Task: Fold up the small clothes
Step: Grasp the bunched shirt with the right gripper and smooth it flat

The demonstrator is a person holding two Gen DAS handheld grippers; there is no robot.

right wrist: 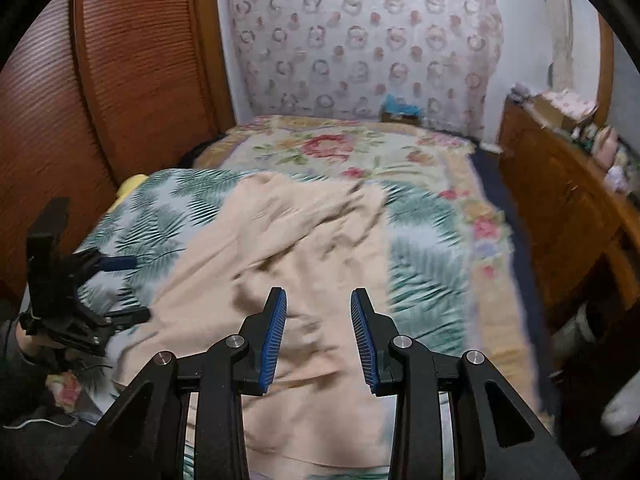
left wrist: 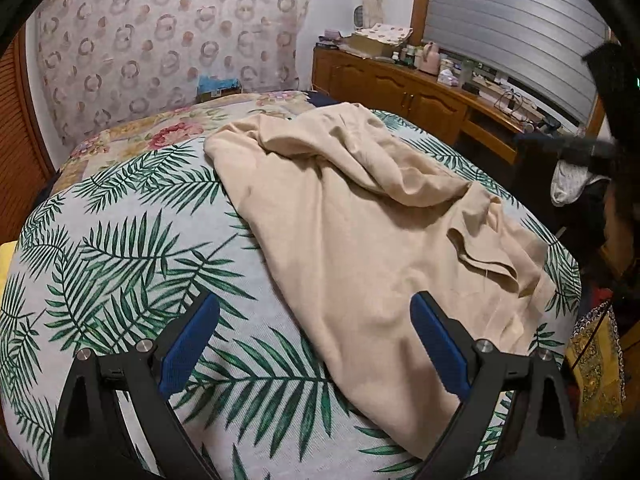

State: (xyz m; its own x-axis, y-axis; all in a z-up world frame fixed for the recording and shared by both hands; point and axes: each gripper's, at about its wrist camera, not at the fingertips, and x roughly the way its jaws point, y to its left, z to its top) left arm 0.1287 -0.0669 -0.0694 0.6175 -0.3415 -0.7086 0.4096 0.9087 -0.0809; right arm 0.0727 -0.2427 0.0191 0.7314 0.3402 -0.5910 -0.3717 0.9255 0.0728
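Bedroom walls hung with a patterned cloth [right wrist: 360, 40] frame a bed [left wrist: 120, 260] covered by a palm-leaf sheet, with a floral quilt [right wrist: 328, 148] toward the headboard and a wooden dresser [left wrist: 400, 88] along one side. Spread across the leaf sheet lies the beige garment [left wrist: 360, 220], the task's piece of clothing. It sits rumpled rather than flat: ridges bunch along its far edge and one corner is flipped back on itself near the bed's side, so it probably needs smoothing before any fold will hold.

From its own wrist view, the left gripper [left wrist: 316, 344] hovers low over the near end of the cloth, jaws wide apart and empty, one finger above bare sheet and the other above fabric, a stance that suits straddling the garment's edge for a pinch. In the right wrist view it shows at the garment's left border.

Over the middle of the garment's near part, the right gripper [right wrist: 319, 332] stands with its jaws partly apart and nothing between the pads; the cloth lies beneath them, not touched. That view is blurred. Placing one tool at each side of the same end looks like preparation to lift or flatten the piece evenly.
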